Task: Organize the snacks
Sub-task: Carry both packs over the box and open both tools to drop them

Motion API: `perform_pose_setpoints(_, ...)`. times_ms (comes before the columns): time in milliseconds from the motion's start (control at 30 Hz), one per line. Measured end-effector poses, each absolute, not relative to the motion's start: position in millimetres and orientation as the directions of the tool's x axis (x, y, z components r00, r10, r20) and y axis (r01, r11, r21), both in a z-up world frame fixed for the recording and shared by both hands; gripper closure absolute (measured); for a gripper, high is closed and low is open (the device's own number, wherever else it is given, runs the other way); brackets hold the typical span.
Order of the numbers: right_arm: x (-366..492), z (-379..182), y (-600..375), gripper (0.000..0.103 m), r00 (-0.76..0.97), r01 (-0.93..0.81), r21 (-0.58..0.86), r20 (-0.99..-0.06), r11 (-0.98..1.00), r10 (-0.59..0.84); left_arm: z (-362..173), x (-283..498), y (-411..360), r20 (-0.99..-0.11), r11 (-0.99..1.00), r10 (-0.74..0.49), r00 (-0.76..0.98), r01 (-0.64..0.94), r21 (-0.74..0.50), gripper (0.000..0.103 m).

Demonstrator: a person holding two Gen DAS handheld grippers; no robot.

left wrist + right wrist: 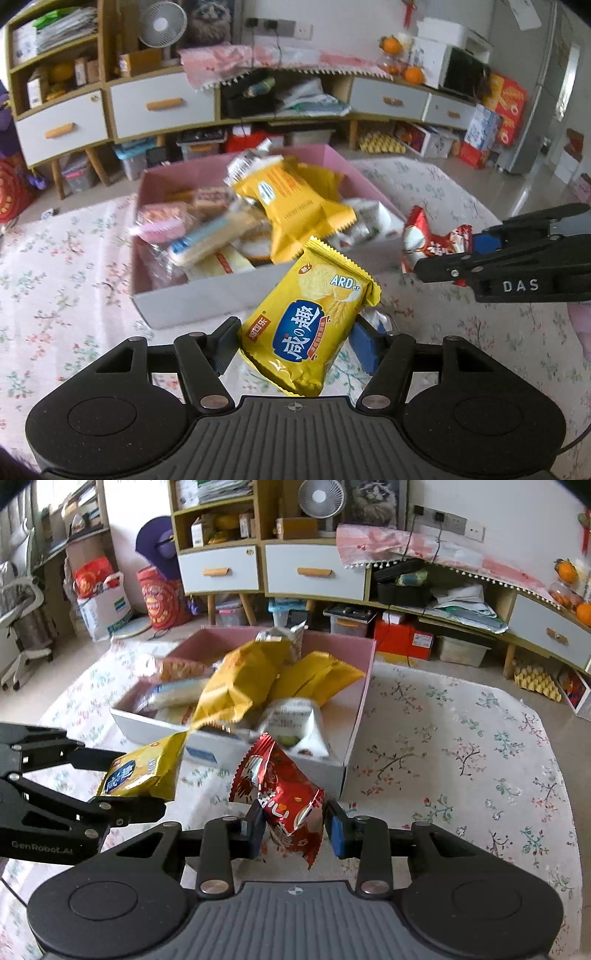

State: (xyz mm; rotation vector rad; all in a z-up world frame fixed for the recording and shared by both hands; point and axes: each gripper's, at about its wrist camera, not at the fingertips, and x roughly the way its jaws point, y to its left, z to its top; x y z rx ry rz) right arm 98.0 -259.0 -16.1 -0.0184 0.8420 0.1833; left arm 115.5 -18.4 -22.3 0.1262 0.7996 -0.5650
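Observation:
My left gripper (295, 347) is shut on a yellow cracker packet (314, 325) and holds it just in front of the near wall of the pink-lined snack box (192, 299). The packet also shows in the right wrist view (144, 771). My right gripper (293, 827) is shut on a red snack packet (284, 797), near the box's front right corner (341, 771). In the left wrist view the red packet (424, 240) hangs right of the box. The box holds several snacks, among them yellow packets (295, 199) and a white packet (291, 720).
The box sits on a floral cloth (461, 760) covering the table. Behind stand a long cabinet with white drawers (162, 103), a small fan (321, 496), storage boxes on the floor (402, 638) and oranges (413, 74).

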Motion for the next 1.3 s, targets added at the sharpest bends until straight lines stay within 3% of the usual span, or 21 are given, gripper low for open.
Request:
perform_pose_setpoints(733,136.6,3.8,-244.5,0.091,0.684,-0.033,0.243,-0.702,0.97,0.199,12.7,152.6,15.4,-0.646,0.944,-0.315,0.696,0.3,-0.136,0.04)
perform_pose_setpoints(1300,194.0,-17.7,-224.6,0.094,0.658,-0.073,0.353,-0.686,0.933,0.31,2.2,236.4,3.4,-0.674,0.957,-0.234,0.701,0.287,-0.034,0.04)
